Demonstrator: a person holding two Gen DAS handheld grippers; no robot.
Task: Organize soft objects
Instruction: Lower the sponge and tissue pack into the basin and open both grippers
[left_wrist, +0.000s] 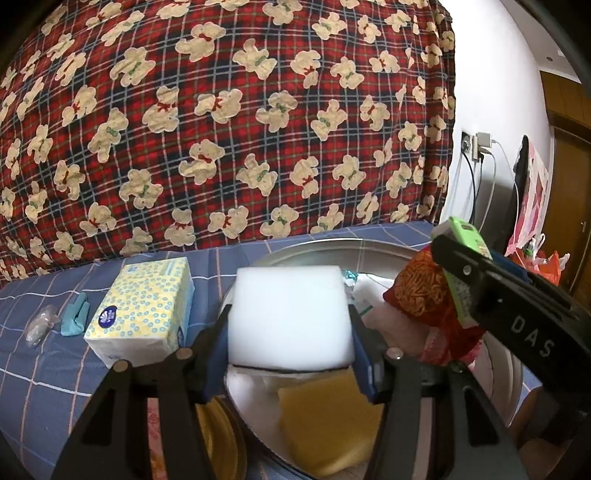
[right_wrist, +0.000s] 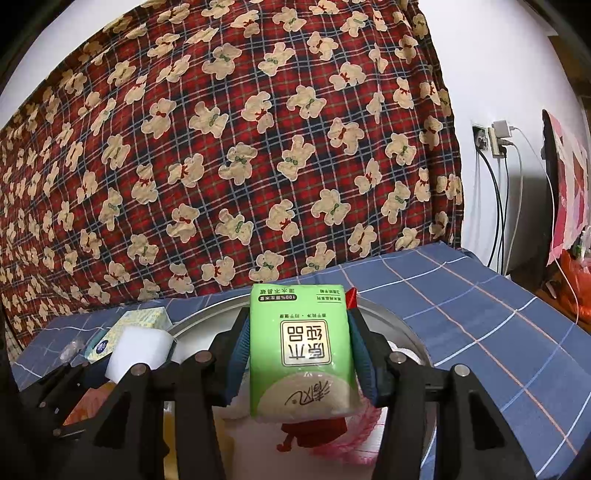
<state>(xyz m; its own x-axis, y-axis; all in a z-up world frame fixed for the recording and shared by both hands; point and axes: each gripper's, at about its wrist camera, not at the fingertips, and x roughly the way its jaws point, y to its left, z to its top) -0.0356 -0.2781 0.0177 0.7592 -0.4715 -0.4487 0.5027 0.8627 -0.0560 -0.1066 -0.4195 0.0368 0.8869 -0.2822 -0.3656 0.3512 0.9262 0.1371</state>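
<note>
My left gripper is shut on a white foam block, held just above a round metal basin on the bed. Inside the basin lie a yellow sponge, a red-orange patterned pouch and white soft items. My right gripper is shut on a green tissue pack over the same basin. That pack and the right gripper's black arm show at the right of the left wrist view. The white block appears at lower left of the right wrist view.
A yellow dotted tissue pack lies on the blue checked sheet left of the basin, with a teal cloth and a clear wrapper beyond it. A red plaid bear-print quilt rises behind. Cables hang from a wall socket at right.
</note>
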